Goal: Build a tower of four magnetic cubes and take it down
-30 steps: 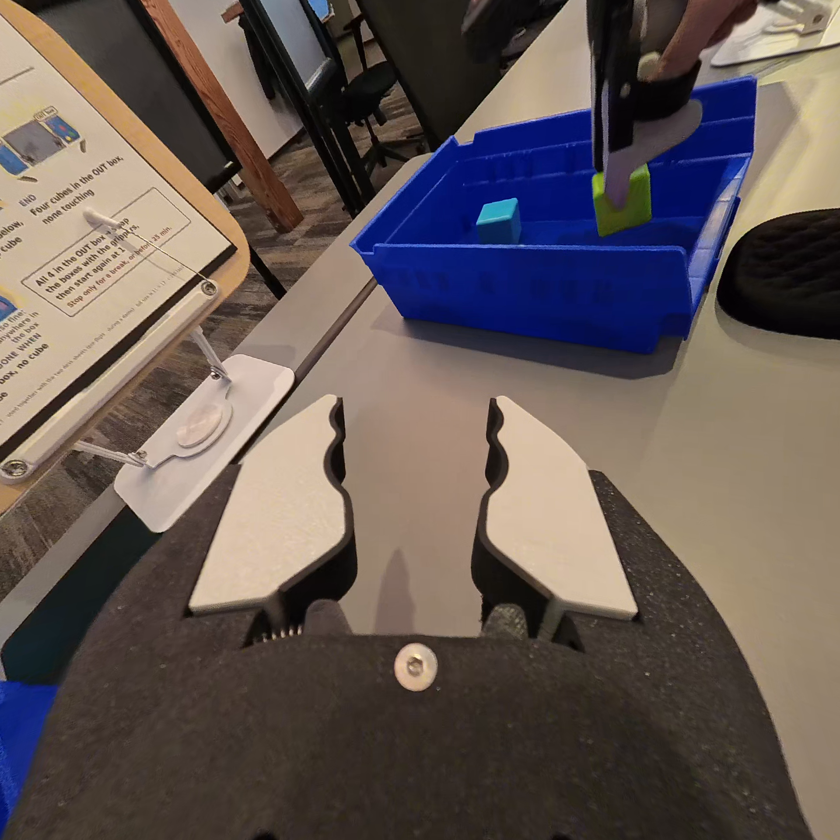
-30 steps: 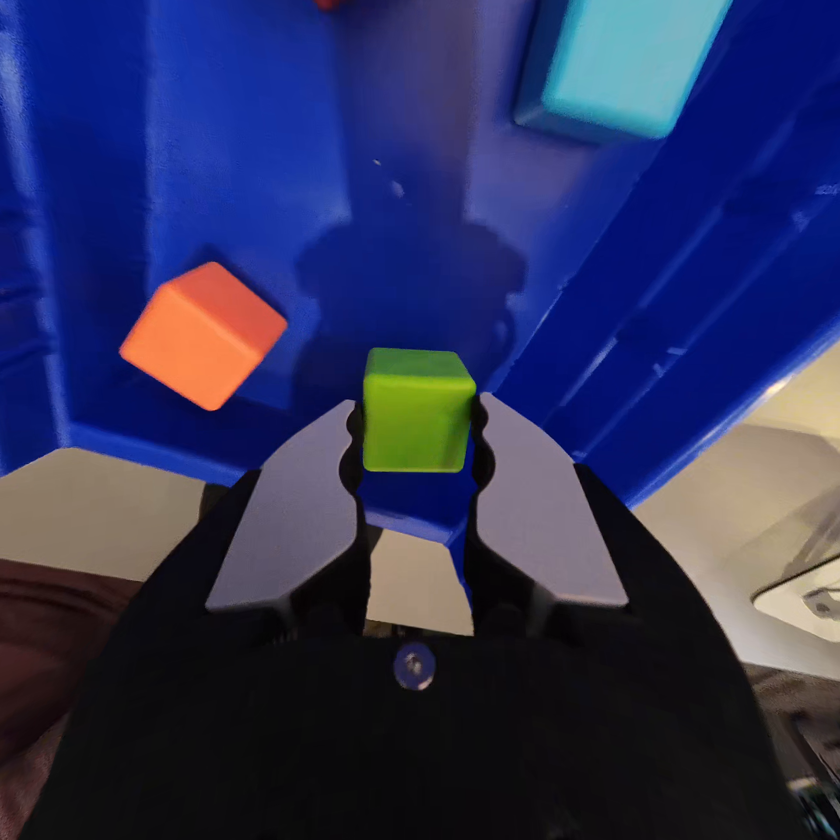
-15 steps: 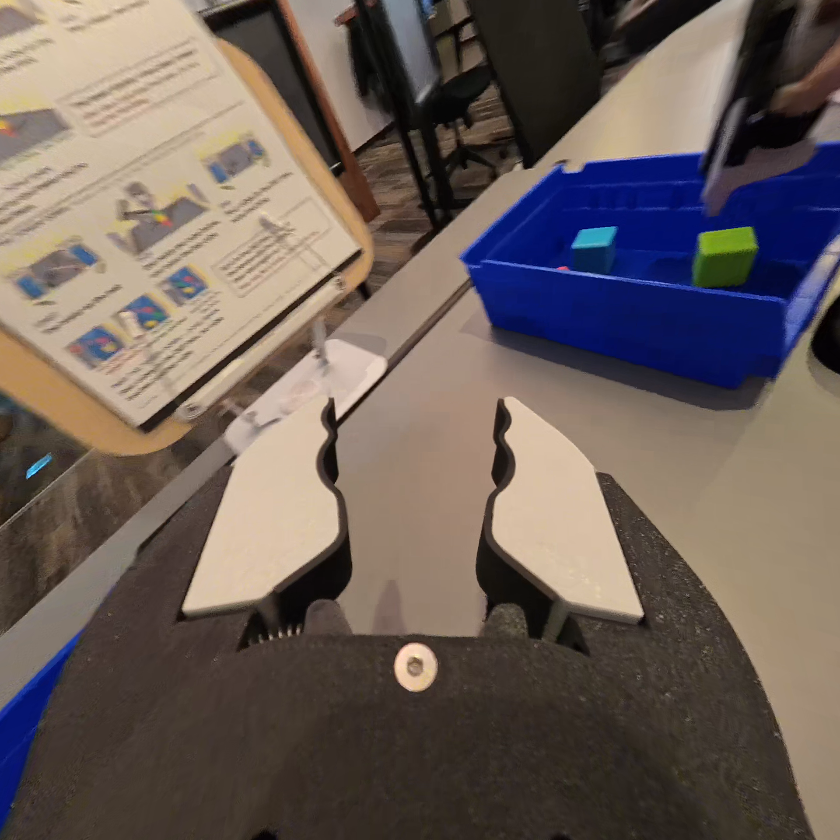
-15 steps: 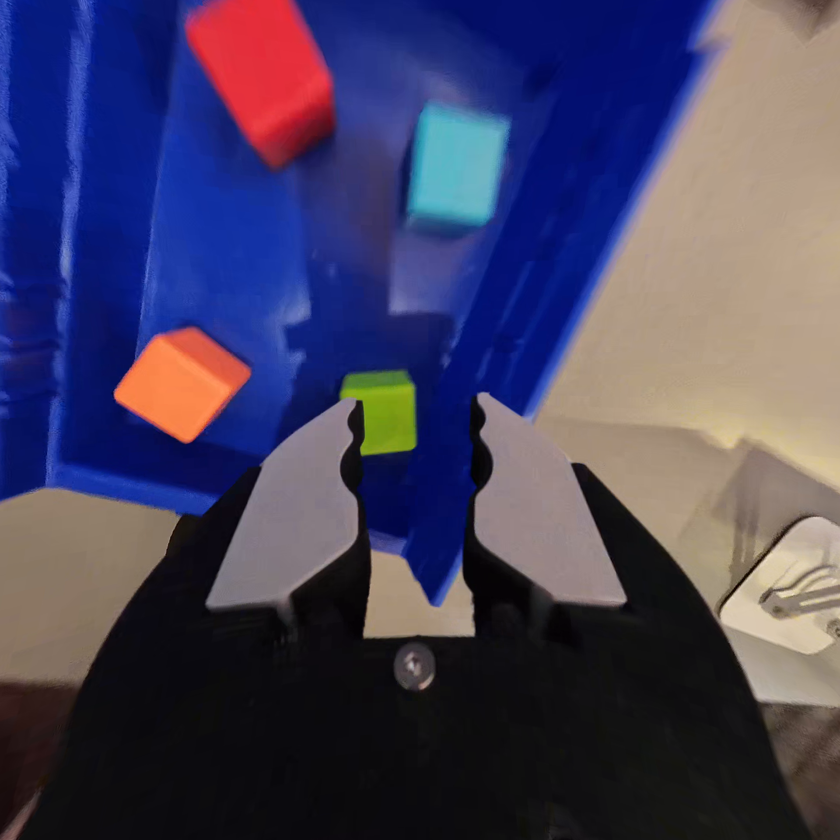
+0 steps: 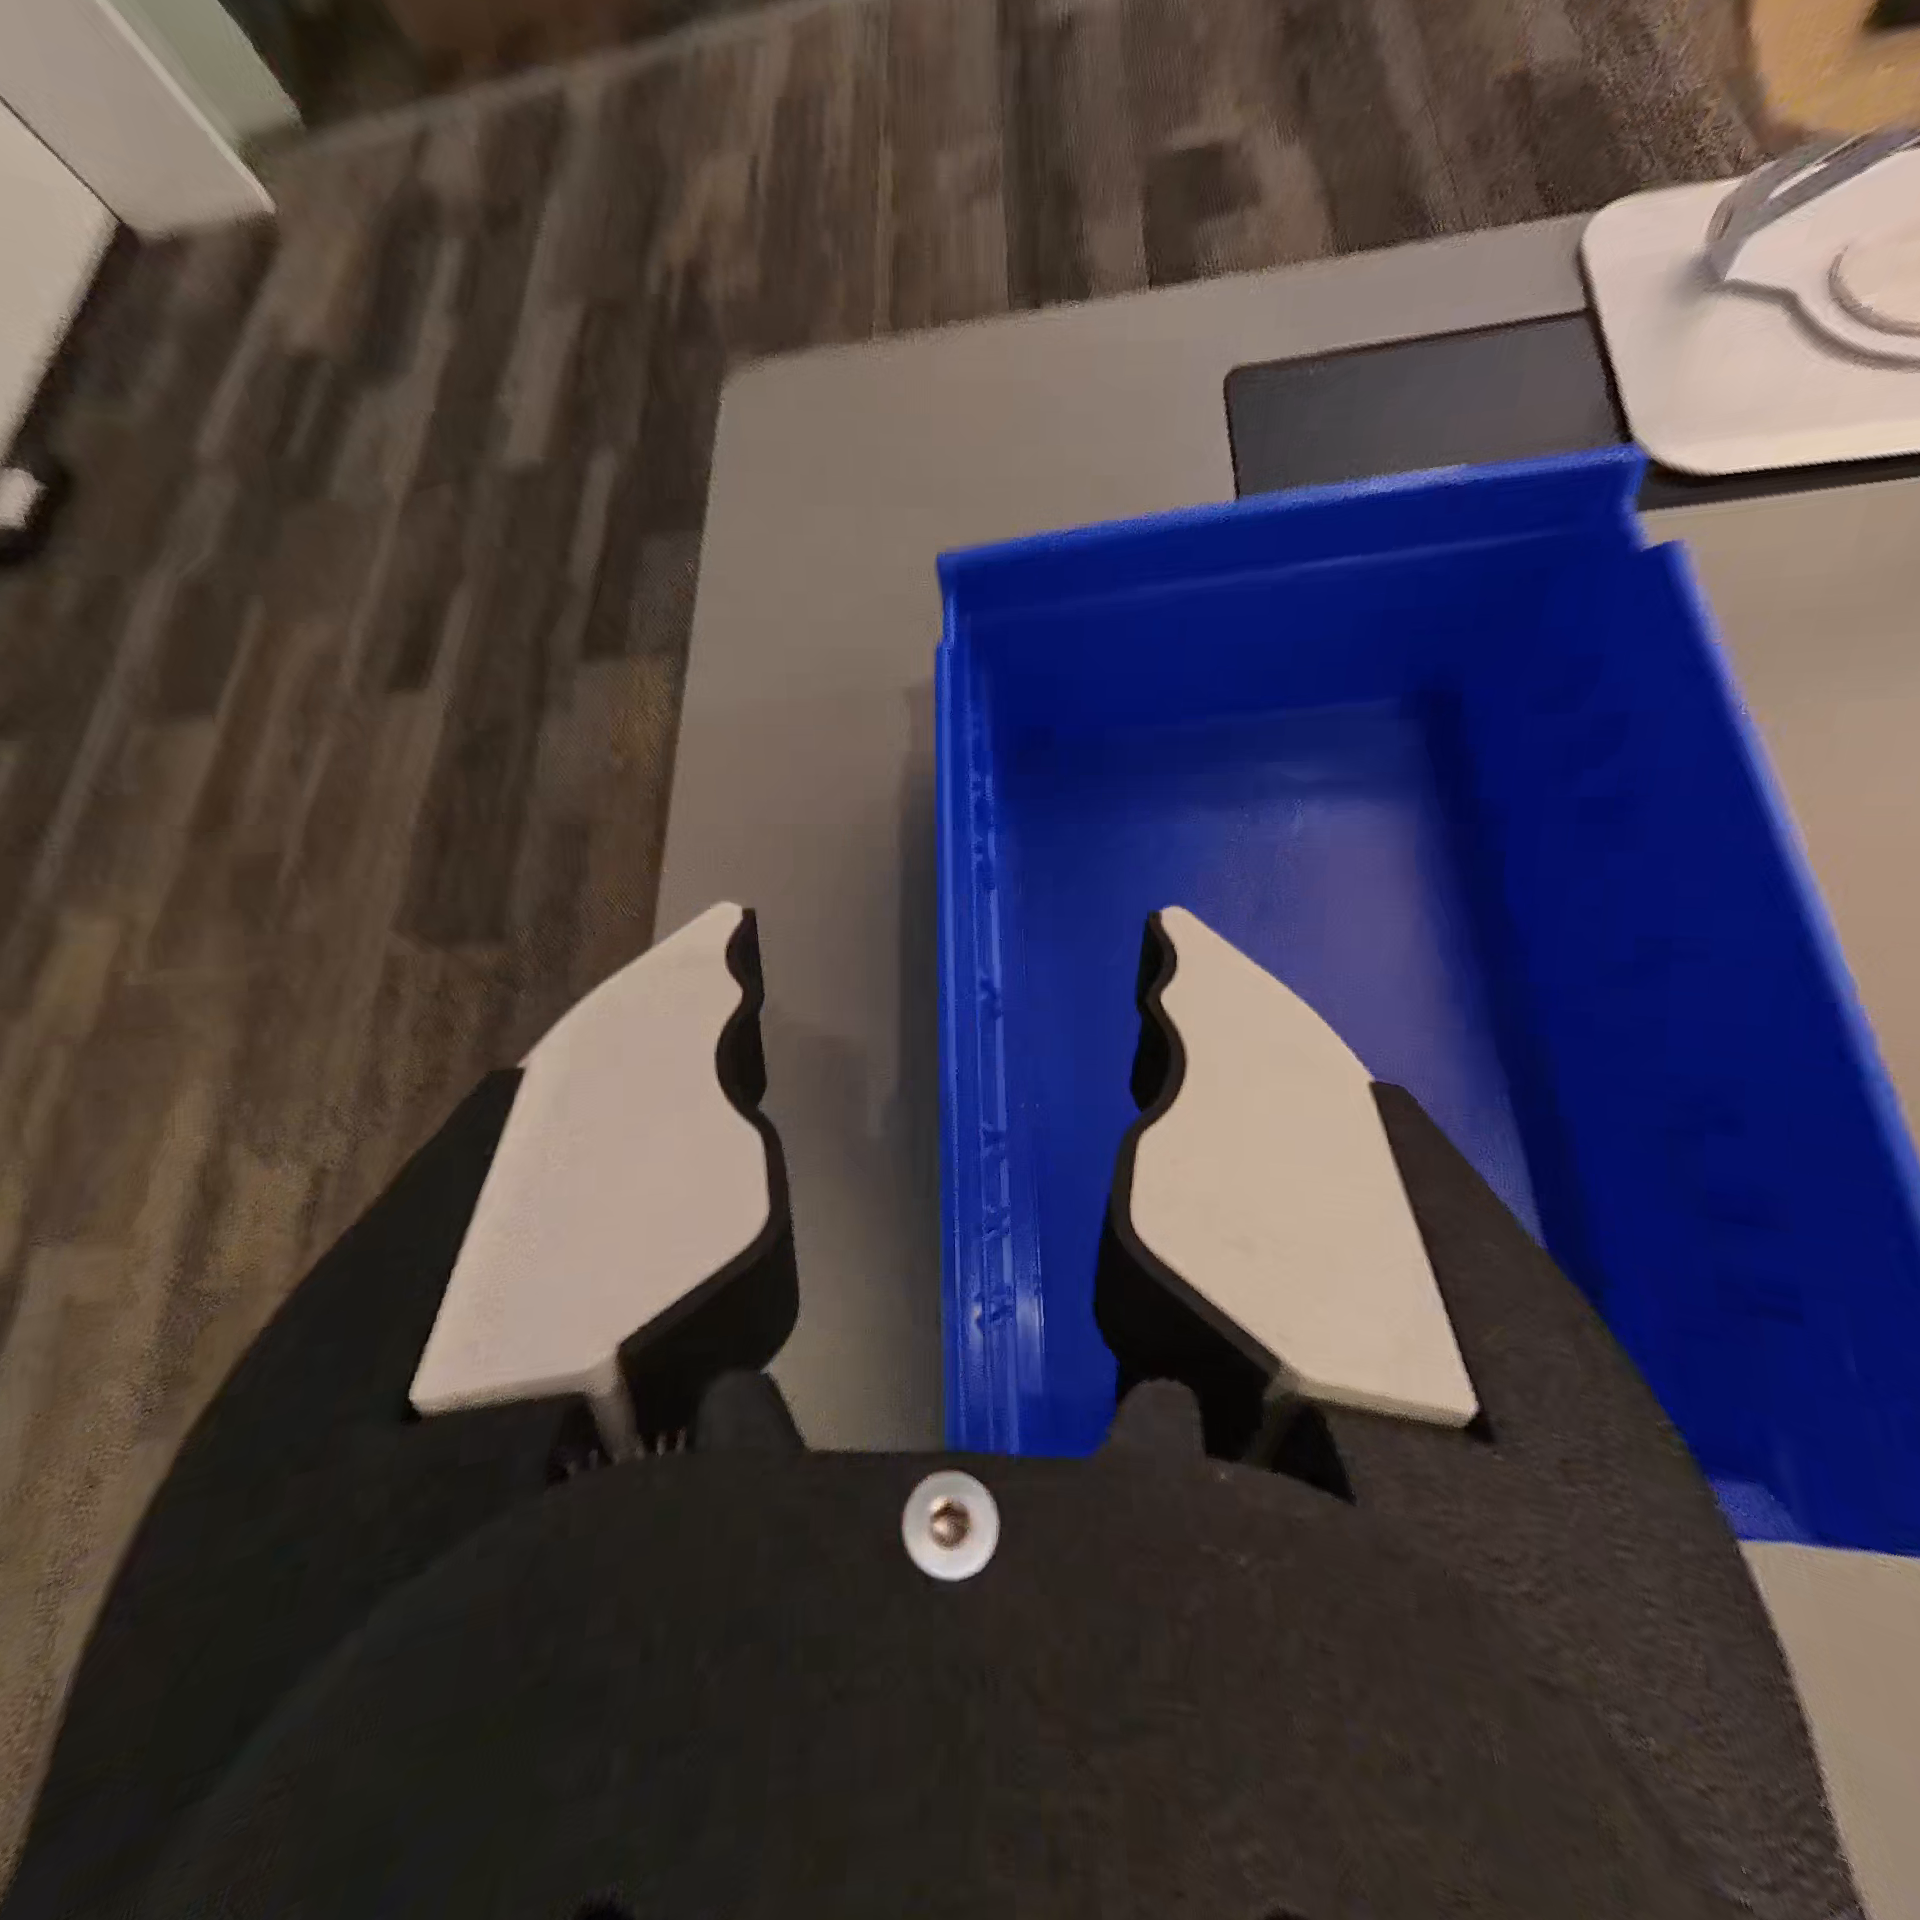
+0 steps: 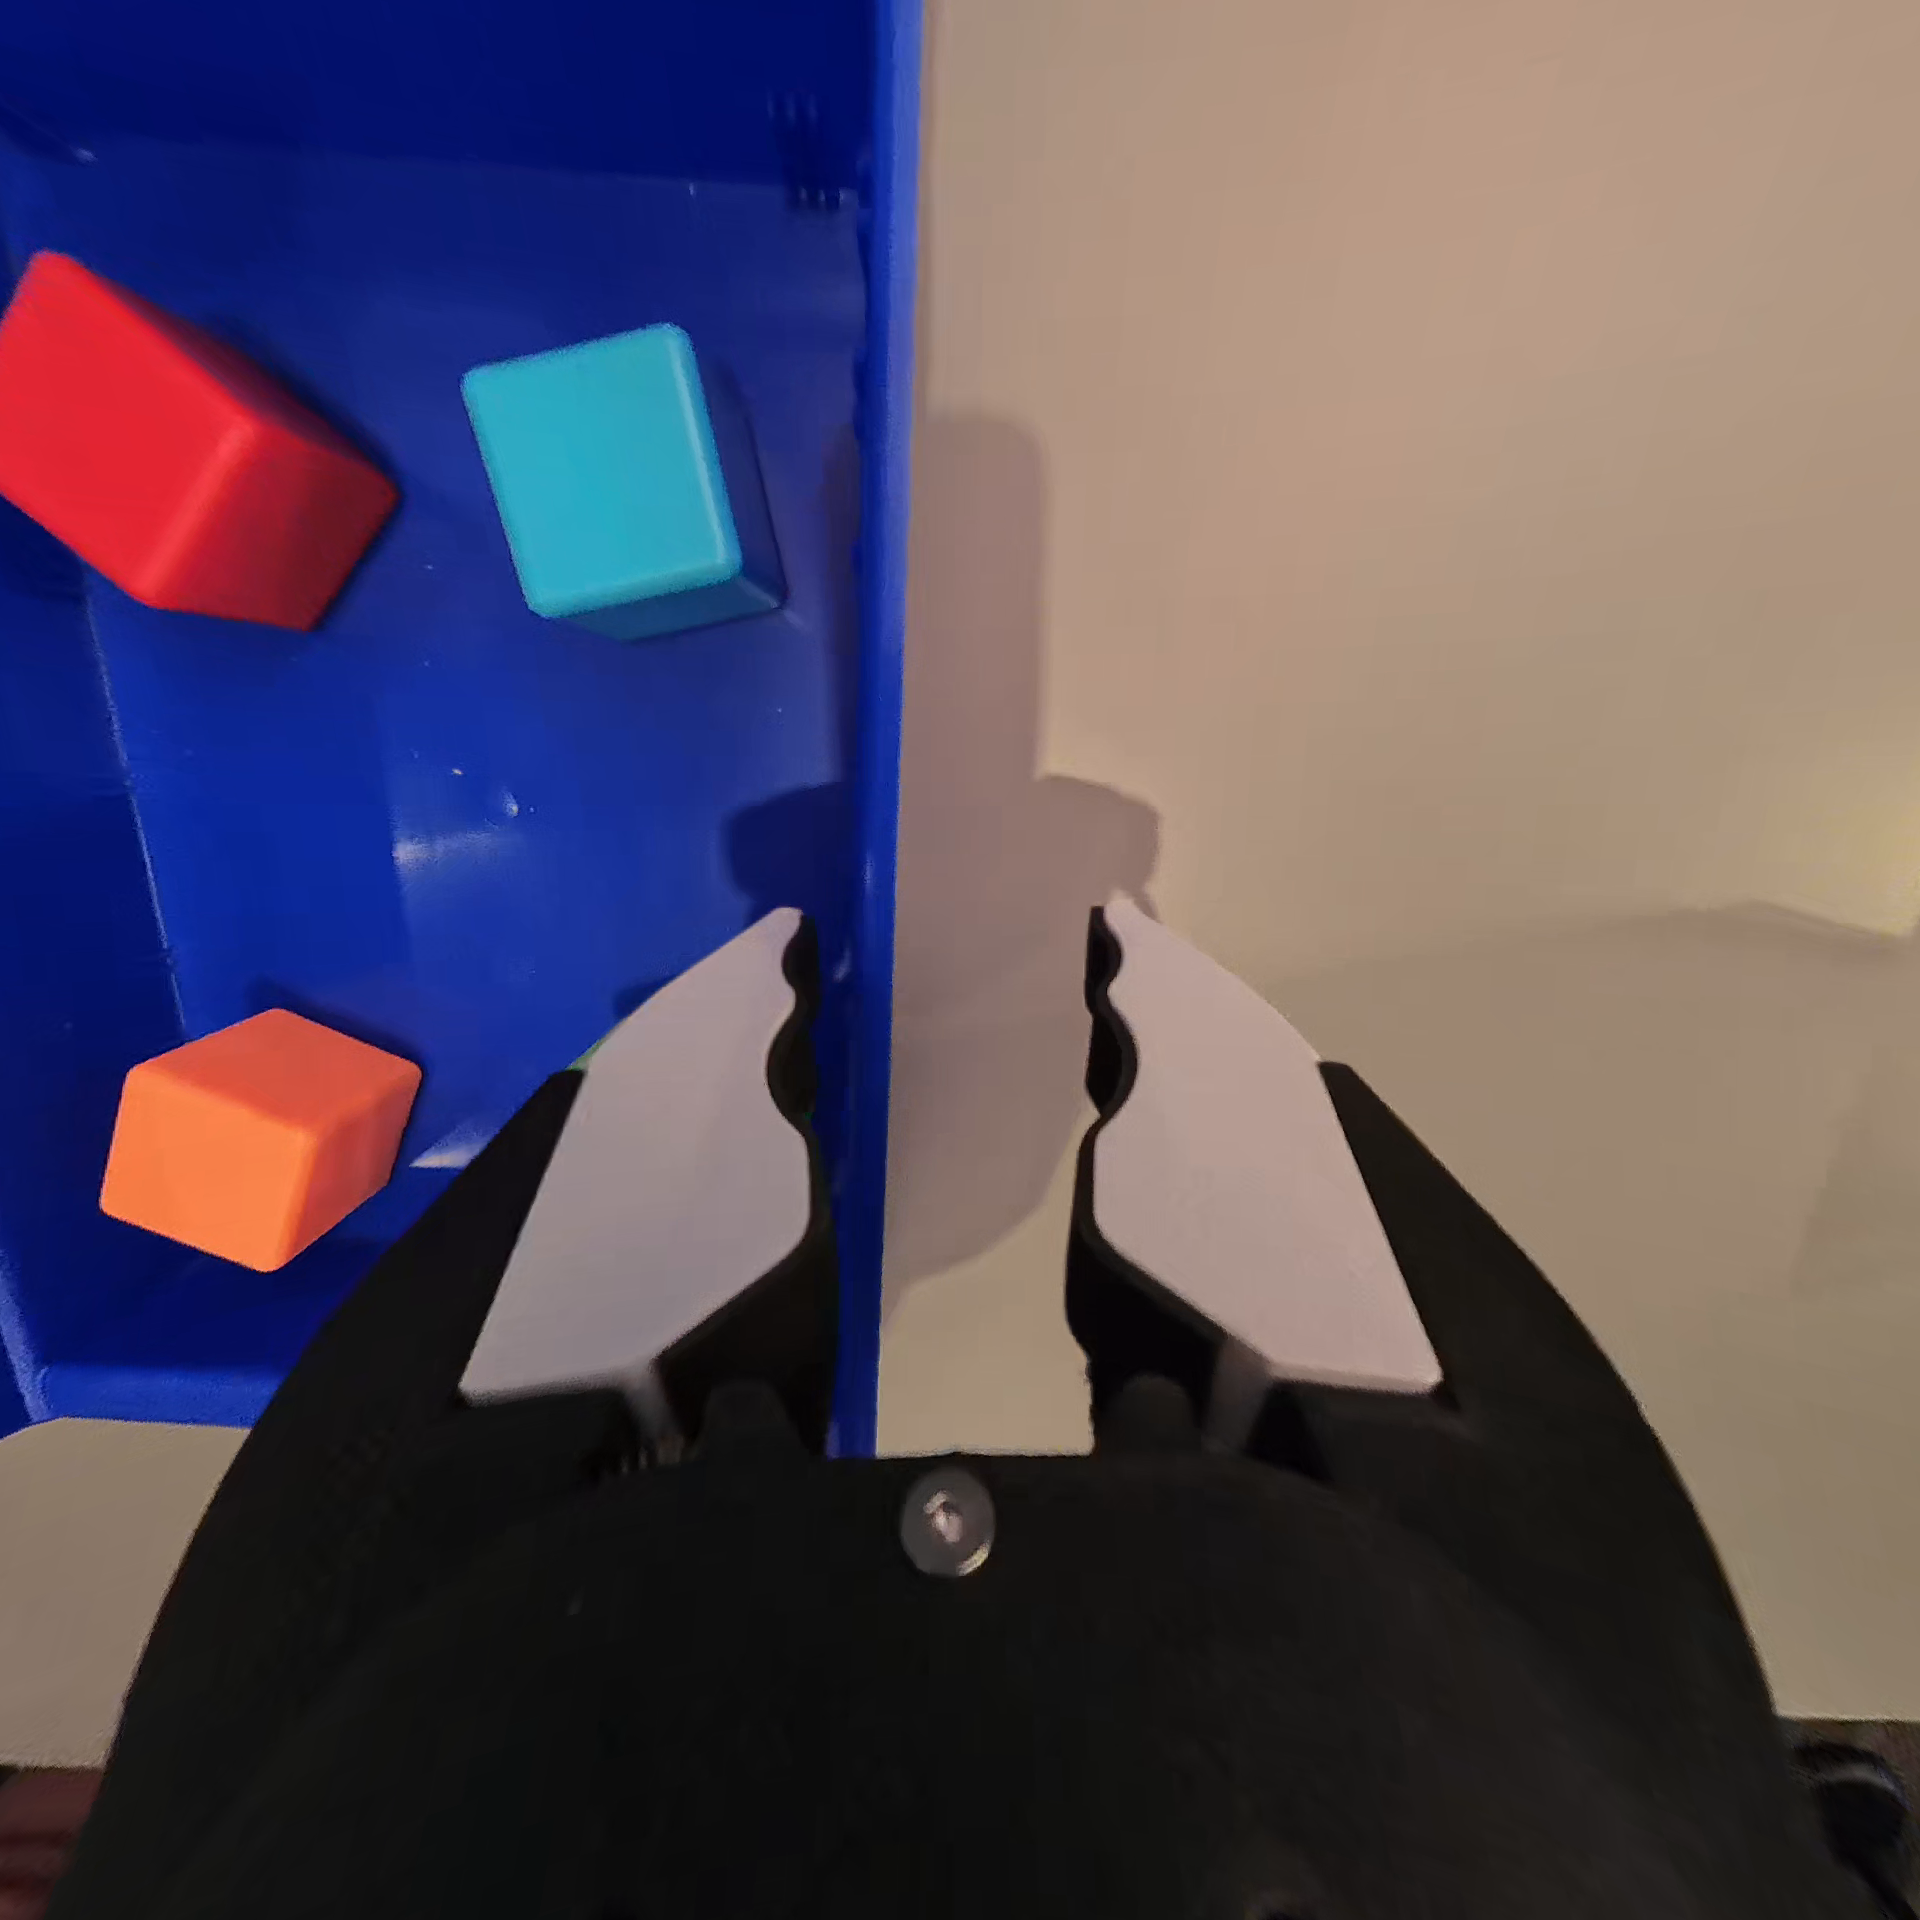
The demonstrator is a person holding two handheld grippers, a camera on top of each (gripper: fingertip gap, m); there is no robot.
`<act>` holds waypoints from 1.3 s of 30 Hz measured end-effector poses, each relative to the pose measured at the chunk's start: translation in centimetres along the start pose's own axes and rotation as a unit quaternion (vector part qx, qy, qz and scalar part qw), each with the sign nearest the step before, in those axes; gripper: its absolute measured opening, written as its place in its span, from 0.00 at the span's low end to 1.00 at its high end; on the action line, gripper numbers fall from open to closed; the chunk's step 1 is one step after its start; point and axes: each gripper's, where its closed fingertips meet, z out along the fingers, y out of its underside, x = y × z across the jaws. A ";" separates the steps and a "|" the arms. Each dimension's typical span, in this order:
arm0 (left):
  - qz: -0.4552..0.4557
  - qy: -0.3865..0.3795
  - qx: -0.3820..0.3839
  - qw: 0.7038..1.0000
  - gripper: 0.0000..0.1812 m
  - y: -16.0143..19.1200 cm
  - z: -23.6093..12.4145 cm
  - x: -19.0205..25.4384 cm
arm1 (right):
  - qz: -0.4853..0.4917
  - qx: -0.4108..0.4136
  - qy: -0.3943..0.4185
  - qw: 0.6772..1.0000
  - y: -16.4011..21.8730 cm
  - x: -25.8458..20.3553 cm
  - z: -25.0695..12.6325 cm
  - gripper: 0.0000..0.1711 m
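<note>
In the right wrist view a red cube, a cyan cube and an orange cube lie apart in a blue bin. My right gripper is open and empty, above the bin's right wall, which runs between its fingers. The green cube is almost all hidden behind its left finger; only a thin green sliver shows. My left gripper is open and empty above the left wall of a second blue bin, which holds nothing.
The second bin stands near the grey table's corner, with wood floor beyond the edge. A dark pad and a white stand base lie behind the bin. Bare table lies right of the cube bin. The grippers' ends are close to 80 cm from one another. About 9 cm separates my right fingertips from the cyan cube.
My right gripper let go of the green cube in the bin, opened wider and moved right to the bin's wall. My left gripper swung away from the instruction board to the empty bin.
</note>
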 end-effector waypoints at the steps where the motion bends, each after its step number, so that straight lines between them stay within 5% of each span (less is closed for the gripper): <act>1: -0.017 0.013 -0.012 1.000 0.38 0.8 0.7 -0.5 | 0.000 -0.012 -0.002 1.000 0.2 -0.1 0.4 0.27; 6: -0.078 0.069 -0.076 0.992 0.38 3.6 3.9 -0.8 | -0.004 -0.056 -0.007 0.998 1.1 -0.6 1.8 0.20; 14: -0.052 0.067 -0.178 0.980 0.32 7.0 7.2 0.4 | -0.009 -0.081 -0.014 0.997 1.6 -1.0 2.6 0.19; 18: -0.036 0.085 -0.245 0.965 0.25 9.0 7.9 1.9 | -0.013 -0.081 -0.016 0.996 1.5 -1.2 2.7 0.17; 22: -0.015 0.054 -0.256 0.965 0.06 9.3 7.9 1.3 | -0.016 -0.082 -0.020 0.996 1.4 -1.4 2.8 0.14; 27: -0.028 0.089 -0.257 0.962 0.04 9.2 7.7 2.6 | -0.013 -0.085 -0.037 0.996 1.4 -2.1 2.9 0.05; 39: 0.103 0.091 -0.293 0.946 0.09 8.6 7.2 9.7 | -0.036 -0.123 -0.082 0.988 1.3 -8.8 2.9 0.04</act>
